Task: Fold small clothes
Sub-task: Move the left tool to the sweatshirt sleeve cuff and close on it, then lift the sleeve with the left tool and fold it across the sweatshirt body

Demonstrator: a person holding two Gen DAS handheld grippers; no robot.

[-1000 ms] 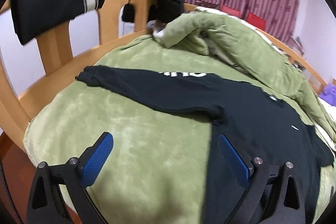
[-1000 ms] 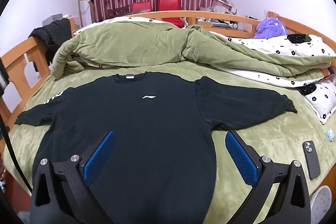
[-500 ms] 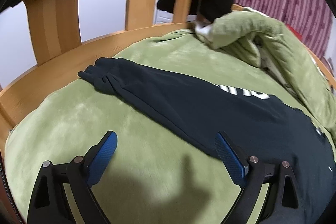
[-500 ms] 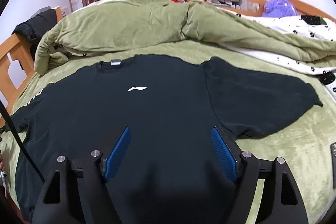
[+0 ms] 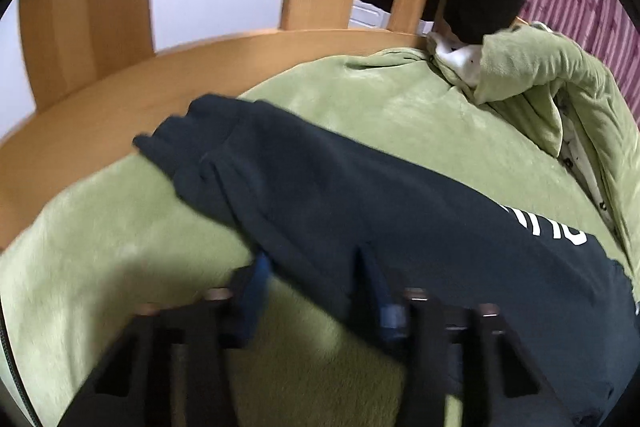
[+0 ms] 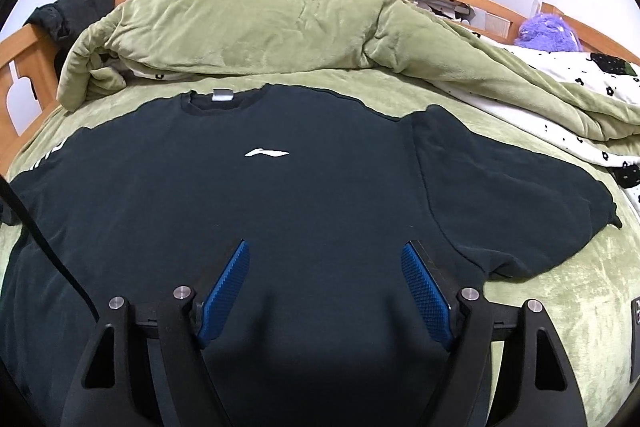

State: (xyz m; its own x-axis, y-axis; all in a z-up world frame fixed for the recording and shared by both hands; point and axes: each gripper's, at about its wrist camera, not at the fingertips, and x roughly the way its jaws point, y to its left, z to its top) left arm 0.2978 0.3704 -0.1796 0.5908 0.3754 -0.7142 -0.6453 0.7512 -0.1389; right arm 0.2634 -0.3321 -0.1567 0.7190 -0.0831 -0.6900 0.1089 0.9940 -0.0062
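Lying flat on the green blanket (image 6: 568, 291), the black sweatshirt (image 6: 280, 195) is being straddled at its lower sleeve edge by the left gripper (image 5: 316, 267), jaws narrowed, grip uncertain; the right gripper (image 6: 326, 259) is being held spread above its body.

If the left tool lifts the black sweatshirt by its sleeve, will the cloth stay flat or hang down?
Probably it hangs down: the black sweatshirt lies limp and creased at the sleeve. It looks thick, so likely rather heavy. The plush green blanket may drag on it somewhat.
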